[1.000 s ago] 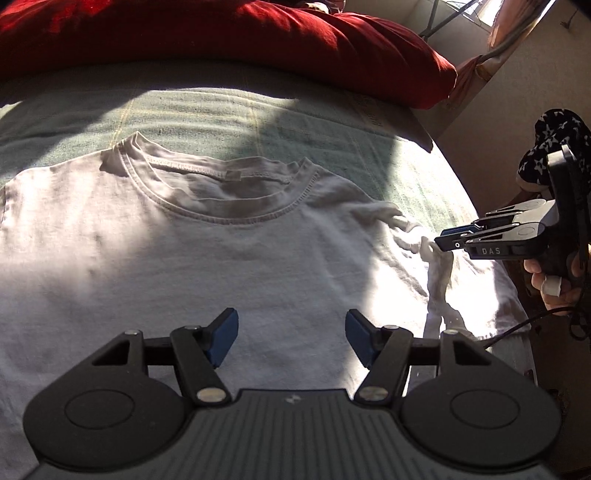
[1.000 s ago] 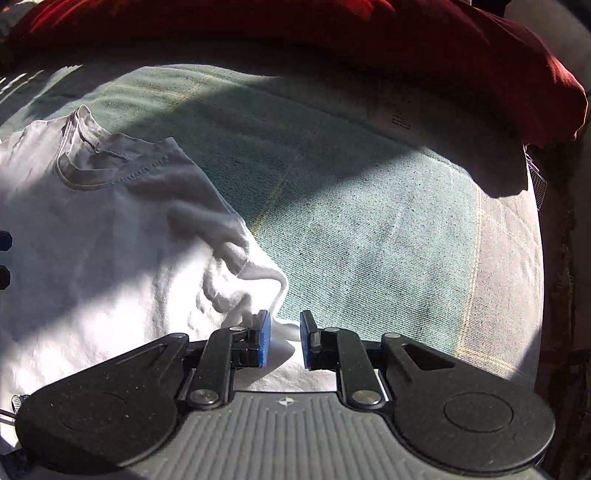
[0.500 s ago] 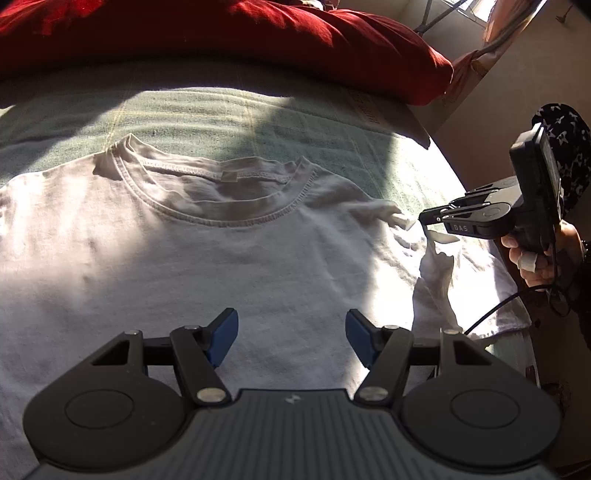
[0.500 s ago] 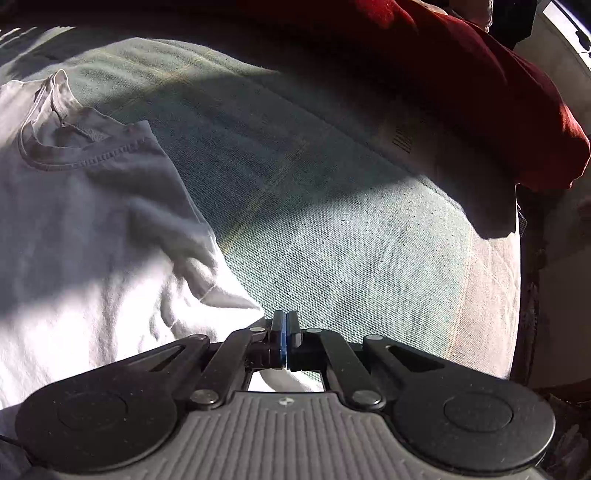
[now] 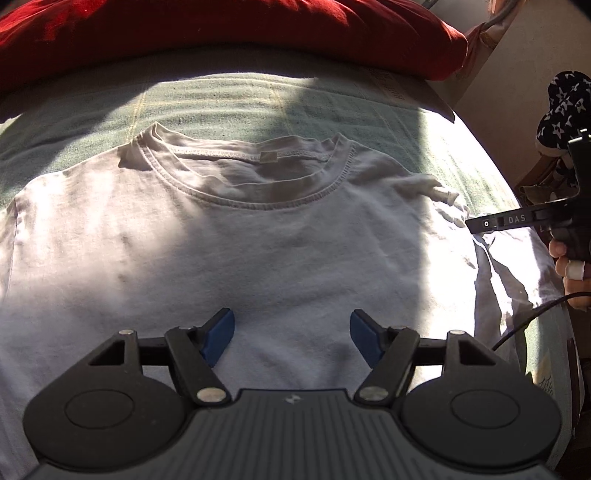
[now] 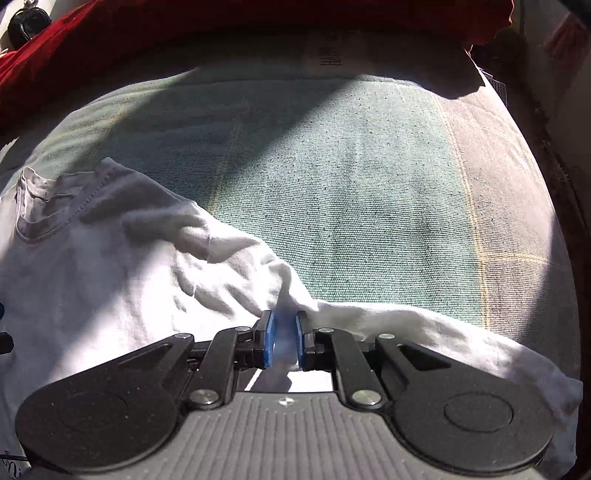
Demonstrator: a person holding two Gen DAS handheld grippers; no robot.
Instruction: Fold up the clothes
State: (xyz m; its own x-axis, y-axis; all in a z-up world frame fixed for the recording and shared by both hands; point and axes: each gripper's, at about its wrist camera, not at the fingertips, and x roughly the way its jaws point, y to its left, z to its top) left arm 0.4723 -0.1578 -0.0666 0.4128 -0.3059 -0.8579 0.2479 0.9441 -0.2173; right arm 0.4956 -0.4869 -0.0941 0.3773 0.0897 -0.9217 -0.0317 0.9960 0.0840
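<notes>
A white T-shirt (image 5: 258, 240) lies flat, collar away from me, on a green bedspread (image 5: 221, 99). My left gripper (image 5: 291, 332) hovers over its chest, jaws opening, with nothing between them. In the right wrist view, my right gripper (image 6: 284, 332) has a raised fold of the shirt's sleeve (image 6: 406, 325) between its blue pads. Its jaws are opening slightly, and the cloth still tents up to them. From the left wrist view the right gripper (image 5: 471, 225) is side-on at the sleeve (image 5: 517, 277), held by a hand (image 5: 569, 273).
A red pillow (image 5: 221, 29) runs along the far side of the bed. The bed's right edge drops off just past the sleeve. A dark star-patterned cloth (image 5: 565, 103) and a black cable (image 5: 524, 321) are beside that edge. Bare bedspread (image 6: 369, 184) stretches beyond the sleeve.
The right gripper closed fully on the sleeve edge, then rolled and sank toward the bed; its pads now stand slightly apart with cloth between. The left jaws are a little wider.
</notes>
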